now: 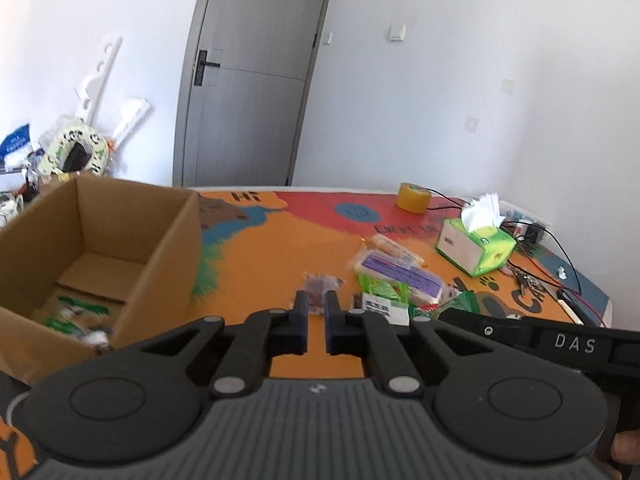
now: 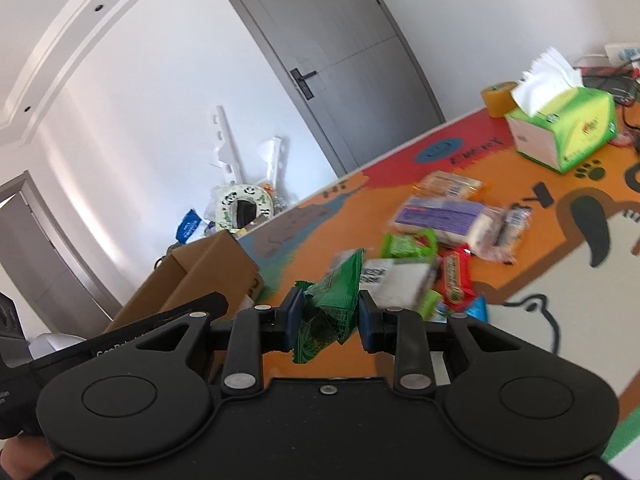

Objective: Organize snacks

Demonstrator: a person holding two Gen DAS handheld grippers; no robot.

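An open cardboard box (image 1: 100, 248) stands at the table's left, with a few green-wrapped snacks on its floor (image 1: 74, 312). My left gripper (image 1: 316, 304) is nearly closed with a narrow gap and holds nothing; a small dark snack packet (image 1: 320, 284) lies on the table just beyond its tips. A pile of snacks lies to the right, topped by a purple-labelled pack (image 1: 400, 274). My right gripper (image 2: 328, 316) is shut on a crumpled green snack packet (image 2: 332, 304), lifted above the table between the box (image 2: 200, 280) and the snack pile (image 2: 440, 232).
A green tissue box (image 1: 476, 244) and a yellow tape roll (image 1: 414, 197) stand at the table's far right, with cables and a power strip (image 1: 532, 228) beyond. Clutter sits behind the cardboard box near a grey door (image 1: 256, 80). The table has an orange cartoon mat (image 1: 280, 248).
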